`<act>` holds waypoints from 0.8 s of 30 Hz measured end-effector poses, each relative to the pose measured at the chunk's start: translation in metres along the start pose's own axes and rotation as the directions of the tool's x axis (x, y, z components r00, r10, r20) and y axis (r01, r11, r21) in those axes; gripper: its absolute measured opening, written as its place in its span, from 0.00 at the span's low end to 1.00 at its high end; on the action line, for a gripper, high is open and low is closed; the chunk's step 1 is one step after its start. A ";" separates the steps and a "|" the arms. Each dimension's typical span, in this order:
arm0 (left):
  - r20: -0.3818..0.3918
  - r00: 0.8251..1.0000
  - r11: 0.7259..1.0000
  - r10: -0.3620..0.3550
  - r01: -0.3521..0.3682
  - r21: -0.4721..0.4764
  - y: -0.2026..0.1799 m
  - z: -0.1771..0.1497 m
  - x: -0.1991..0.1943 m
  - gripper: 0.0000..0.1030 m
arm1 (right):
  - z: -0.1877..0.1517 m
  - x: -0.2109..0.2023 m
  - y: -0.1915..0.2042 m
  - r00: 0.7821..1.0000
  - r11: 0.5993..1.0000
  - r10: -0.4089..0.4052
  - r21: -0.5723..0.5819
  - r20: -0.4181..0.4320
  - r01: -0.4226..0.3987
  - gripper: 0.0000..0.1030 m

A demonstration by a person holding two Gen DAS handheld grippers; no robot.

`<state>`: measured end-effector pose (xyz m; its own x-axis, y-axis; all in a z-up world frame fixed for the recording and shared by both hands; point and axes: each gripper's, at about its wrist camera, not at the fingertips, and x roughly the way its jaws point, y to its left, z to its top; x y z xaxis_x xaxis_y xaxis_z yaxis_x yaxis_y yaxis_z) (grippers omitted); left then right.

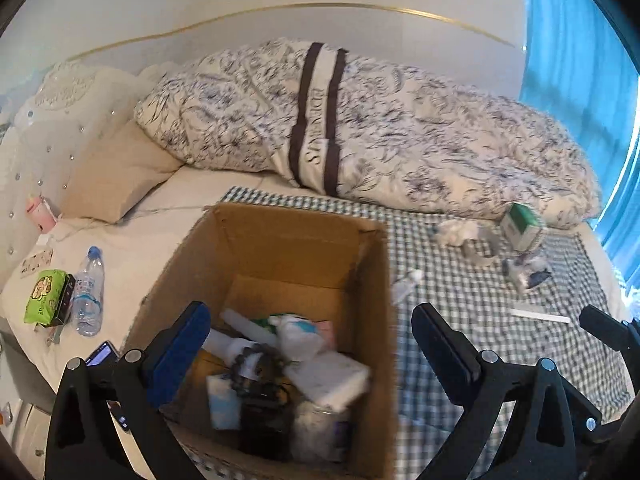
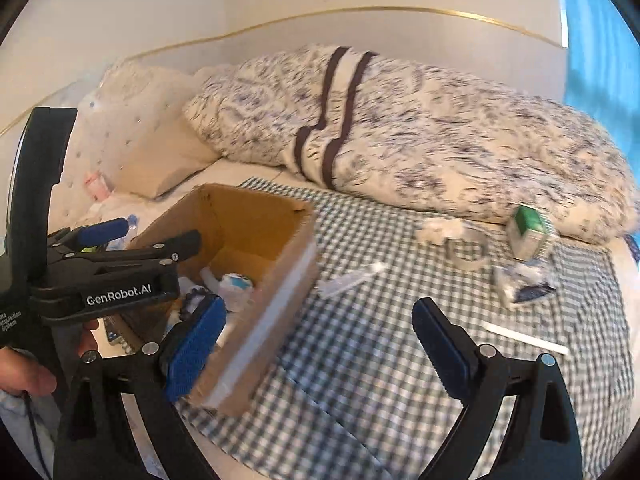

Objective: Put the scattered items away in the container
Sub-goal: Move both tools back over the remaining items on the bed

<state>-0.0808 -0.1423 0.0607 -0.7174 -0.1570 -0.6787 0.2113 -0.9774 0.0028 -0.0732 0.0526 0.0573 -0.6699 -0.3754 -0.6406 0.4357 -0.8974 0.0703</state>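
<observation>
L gripper (image 1: 312,344) spread wide w/ nothing in it, hanging over the cardboard box (image 1: 288,240); R gripper (image 2: 318,340) also wide apart, empty, above the checked cloth (image 2: 360,360) beside the box. R view alone shows the L gripper from outside w/ a hand (image 2: 24,376) on its handle. L view alone looks down into the box: white bottles, bead bracelet (image 1: 250,364), tissue pack (image 1: 332,376), dark items, plus water bottle (image 1: 88,292) & green pack (image 1: 46,296) on the bed at left. Box is brown, open-topped, part full. Farther out, on the cloth: white strip (image 2: 528,338), small tube (image 2: 352,278), tape roll (image 2: 466,252), crumpled tissue (image 2: 434,230), plastic packet (image 2: 524,284), green-white carton (image 2: 528,232). Floral duvet (image 2: 400,136) behind.
</observation>
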 end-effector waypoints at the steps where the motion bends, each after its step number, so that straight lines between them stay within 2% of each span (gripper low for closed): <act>1: 0.005 1.000 1.000 -0.013 0.013 0.007 -0.011 -0.002 -0.005 1.00 | -0.006 -0.008 -0.009 1.000 1.000 -0.021 0.007 0.005 0.021 0.92; 7: 0.009 0.997 0.996 -0.071 0.070 0.056 -0.070 -0.014 -0.017 1.00 | -0.039 -0.031 -0.067 0.996 0.992 -0.092 0.085 -0.018 0.093 0.92; 12: -0.001 0.995 0.991 -0.105 0.104 0.081 -0.112 -0.024 -0.005 1.00 | -0.059 -0.042 -0.123 0.988 0.974 -0.149 0.168 -0.044 0.154 0.92; 18: -0.037 0.995 0.989 -0.089 0.092 0.113 -0.156 -0.032 0.047 1.00 | -0.075 -0.040 -0.182 0.982 0.944 -0.174 0.274 -0.070 0.186 0.92; 21: -0.087 0.992 0.991 -0.087 0.095 0.097 -0.163 -0.033 0.079 1.00 | -0.075 -0.027 -0.205 0.983 0.932 -0.162 0.314 -0.081 0.179 0.92; 24: -0.097 0.992 0.993 -0.076 0.084 0.084 -0.176 -0.029 0.111 1.00 | -0.070 -0.006 -0.227 0.981 0.921 -0.165 0.339 -0.101 0.190 0.92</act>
<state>-0.1783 0.0159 -0.0365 -0.6635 -0.0678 -0.7451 0.0939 -0.9956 0.0069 -0.1263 0.2749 -0.0085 -0.6685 -0.1965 -0.7172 0.0700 -0.9768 0.2024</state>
